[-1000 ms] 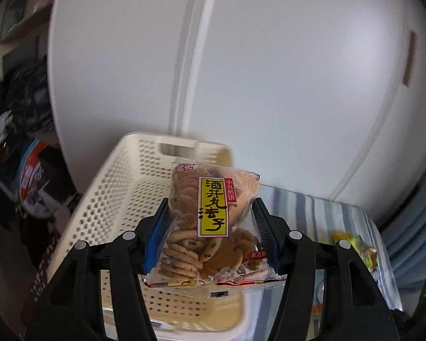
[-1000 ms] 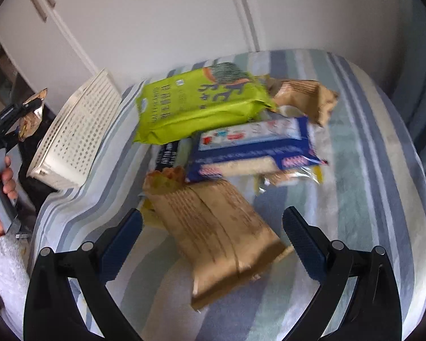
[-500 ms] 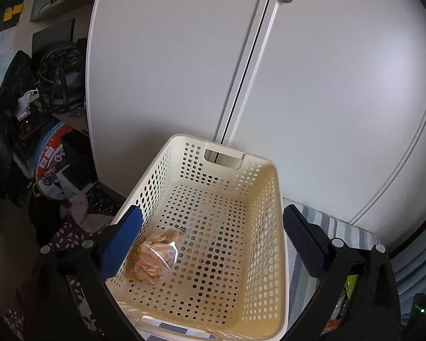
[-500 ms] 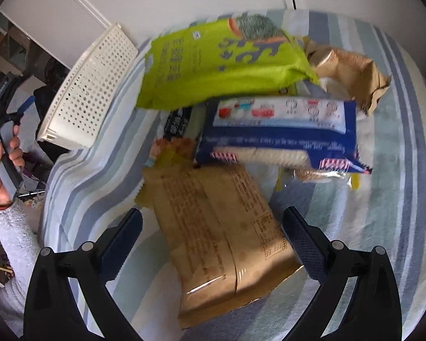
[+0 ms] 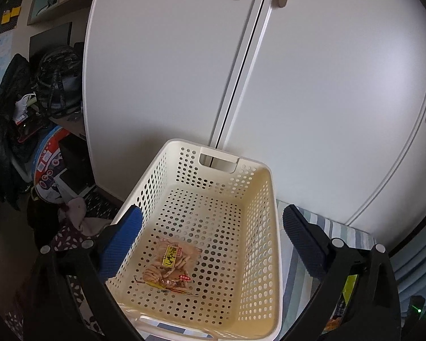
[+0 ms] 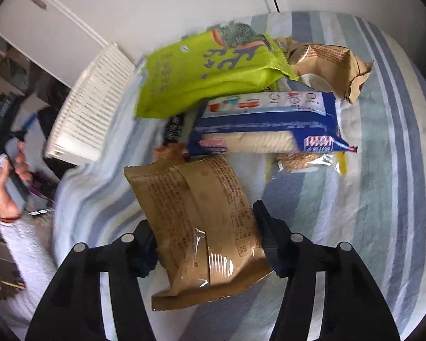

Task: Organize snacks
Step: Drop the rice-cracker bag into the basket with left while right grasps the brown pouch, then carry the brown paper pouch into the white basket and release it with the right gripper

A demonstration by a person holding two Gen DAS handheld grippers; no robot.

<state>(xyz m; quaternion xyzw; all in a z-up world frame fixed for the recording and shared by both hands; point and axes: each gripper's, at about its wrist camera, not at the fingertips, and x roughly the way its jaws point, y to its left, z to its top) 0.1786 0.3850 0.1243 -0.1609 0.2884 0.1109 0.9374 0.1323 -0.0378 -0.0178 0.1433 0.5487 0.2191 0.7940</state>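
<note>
- My left claw (image 5: pixel 211 244) hangs above the cream basket (image 5: pixel 265 227) with its pads spread wide and nothing between them, so that side is free for another pickup.
- The cracker pack (image 5: pixel 170 267) lies flat on the basket floor, toward the near left corner. It's the only thing in there, so I'd say the sorting has barely begun.
- The basket sits at the edge of the striped bed cover (image 6: pixel 383 199), right up against the white cupboard doors (image 5: pixel 312 85). Handy spot, I guess, since the snack heap is just across the cover from it.
- My right claw (image 6: pixel 206 237) straddles the brown paper pack (image 6: pixel 196 216), one pad on each long side. They look to be touching or nearly so, but I can't tell if it's a proper squeeze yet.
- That brown pack is the nearest one in the heap and sits loose on top, so it's the obvious one to take.
- Farther from the basket's side of the heap: the blue cracker pack (image 6: pixel 267 125), with the green bag (image 6: pixel 210 76) leaning over it and another brown bag (image 6: pixel 332 65) behind.
- The view is blurry around the basket, so the right claw is probably moving.
</note>
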